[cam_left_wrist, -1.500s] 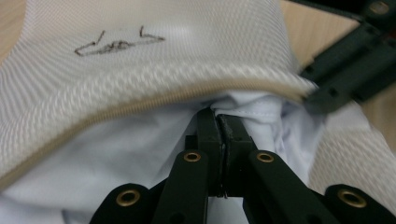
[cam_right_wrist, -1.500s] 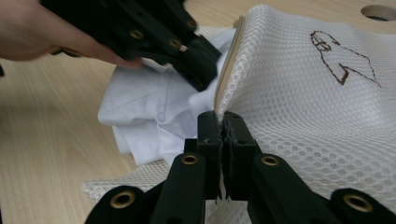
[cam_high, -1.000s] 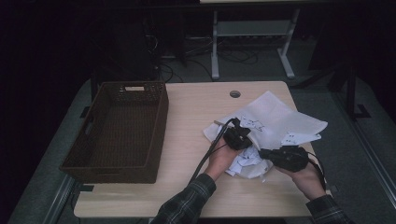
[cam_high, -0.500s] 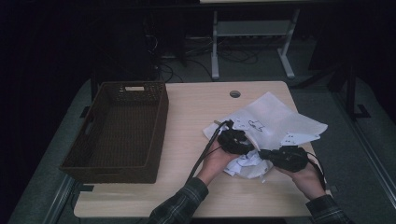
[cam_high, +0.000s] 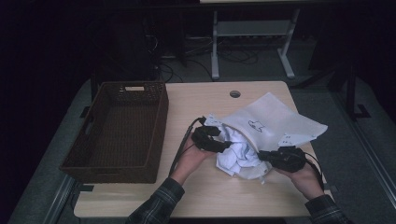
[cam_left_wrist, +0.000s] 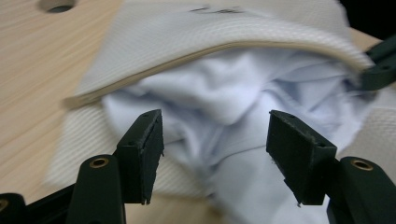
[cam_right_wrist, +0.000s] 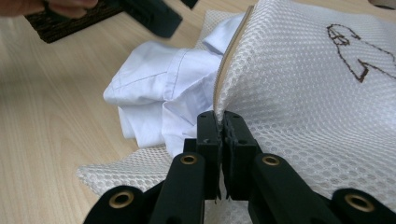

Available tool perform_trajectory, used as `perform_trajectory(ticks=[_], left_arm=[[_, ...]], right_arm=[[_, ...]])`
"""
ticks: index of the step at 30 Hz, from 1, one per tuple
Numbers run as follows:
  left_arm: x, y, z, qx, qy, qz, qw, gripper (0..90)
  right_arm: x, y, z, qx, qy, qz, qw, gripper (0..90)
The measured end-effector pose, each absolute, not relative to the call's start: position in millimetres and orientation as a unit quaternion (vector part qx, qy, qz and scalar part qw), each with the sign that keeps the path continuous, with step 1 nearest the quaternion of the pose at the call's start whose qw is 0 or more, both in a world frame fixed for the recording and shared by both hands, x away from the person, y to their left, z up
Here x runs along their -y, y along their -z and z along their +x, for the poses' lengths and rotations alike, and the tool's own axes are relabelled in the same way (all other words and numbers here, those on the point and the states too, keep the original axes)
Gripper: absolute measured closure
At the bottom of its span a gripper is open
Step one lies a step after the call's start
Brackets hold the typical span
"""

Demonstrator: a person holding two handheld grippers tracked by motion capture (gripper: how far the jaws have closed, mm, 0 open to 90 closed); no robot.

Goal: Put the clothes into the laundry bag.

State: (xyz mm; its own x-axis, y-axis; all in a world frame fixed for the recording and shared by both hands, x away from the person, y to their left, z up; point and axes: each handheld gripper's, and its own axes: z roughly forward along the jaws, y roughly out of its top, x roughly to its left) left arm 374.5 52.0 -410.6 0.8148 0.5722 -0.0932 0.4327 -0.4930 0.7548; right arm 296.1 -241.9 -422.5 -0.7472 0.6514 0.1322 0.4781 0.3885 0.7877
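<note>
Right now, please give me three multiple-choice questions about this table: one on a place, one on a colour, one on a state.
1. Where does the basket stand, in the high view?
A. left of the mesh bag
B. right of the mesh bag
C. on top of the mesh bag

2. What colour is the shirt in the mouth of the mesh bag?
A. red
B. white
C. black

3. How does the right gripper stand?
A. wide open above the table
B. shut on the basket
C. shut on the mesh bag's edge

Answers:
1. A, the brown basket fills the table's left part.
2. B, pale white cloth spills from the opening.
3. C, its jaws pinch the rim, while the left gripper has just been opening, its pads off the shirt.
</note>
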Motion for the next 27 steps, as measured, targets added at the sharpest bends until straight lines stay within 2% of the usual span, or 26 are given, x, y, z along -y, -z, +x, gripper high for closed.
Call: perform_trajectory(ticks=[8,17,27], left_arm=[[-76.1,421.9,406.4,-0.343,-0.100,0.846,0.395,36.3],[-71.7,446.1,438.4,-0.362,-0.102,0.856,0.353,36.5],[-72.7,461.8,452.6,-0.371,-0.084,0.858,0.346,44.3]], right_arm=[[238.5,426.1,297.0,-0.833,-0.427,0.338,0.096,85.7],[239.4,426.2,296.9,-0.834,-0.427,0.338,0.095,85.7],[240.4,426.3,296.8,-0.834,-0.428,0.335,0.095,85.6]])
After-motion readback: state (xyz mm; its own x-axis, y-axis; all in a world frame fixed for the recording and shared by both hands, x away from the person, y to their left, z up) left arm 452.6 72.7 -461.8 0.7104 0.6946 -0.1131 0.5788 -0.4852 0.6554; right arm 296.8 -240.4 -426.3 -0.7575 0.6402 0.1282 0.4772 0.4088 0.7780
